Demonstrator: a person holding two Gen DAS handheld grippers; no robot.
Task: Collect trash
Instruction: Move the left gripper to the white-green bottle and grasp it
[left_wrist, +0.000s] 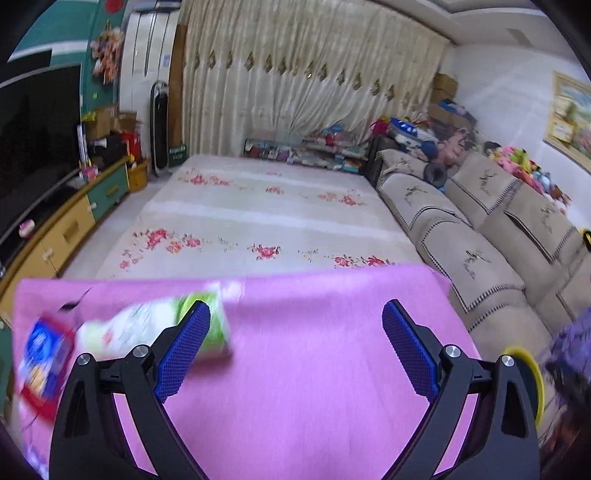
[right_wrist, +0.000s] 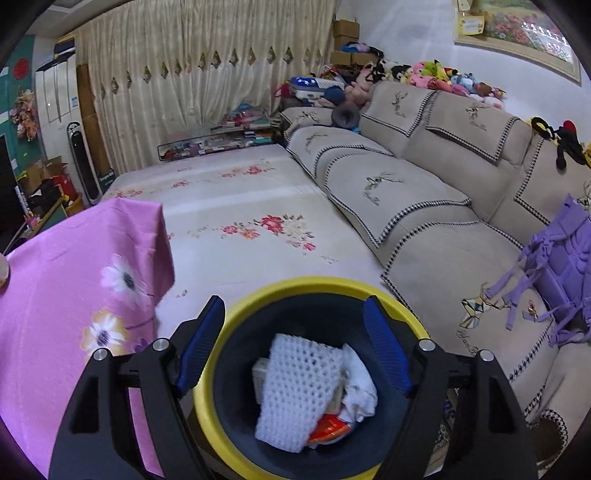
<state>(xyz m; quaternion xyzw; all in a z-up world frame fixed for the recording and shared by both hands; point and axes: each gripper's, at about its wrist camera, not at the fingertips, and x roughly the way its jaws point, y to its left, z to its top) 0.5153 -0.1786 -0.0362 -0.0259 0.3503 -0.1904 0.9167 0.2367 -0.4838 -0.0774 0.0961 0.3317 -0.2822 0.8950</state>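
A beige sofa runs along the right of both tools, with a flowered bed stretching ahead of them. A pink cloth covers the worktop directly under the left tool, whose blue pads are spread wide with nothing between them. Behind that tool's left finger lies a blurred white and green packet, and further left a red and blue wrapper, both on the pink cloth. In the right wrist view the worktop sits to the left of the right tool, which hangs with its fingers spread and empty. Just below and between those fingers stands a yellow-rimmed bin. Inside it lie a white foam net, crumpled white paper and an orange wrapper.
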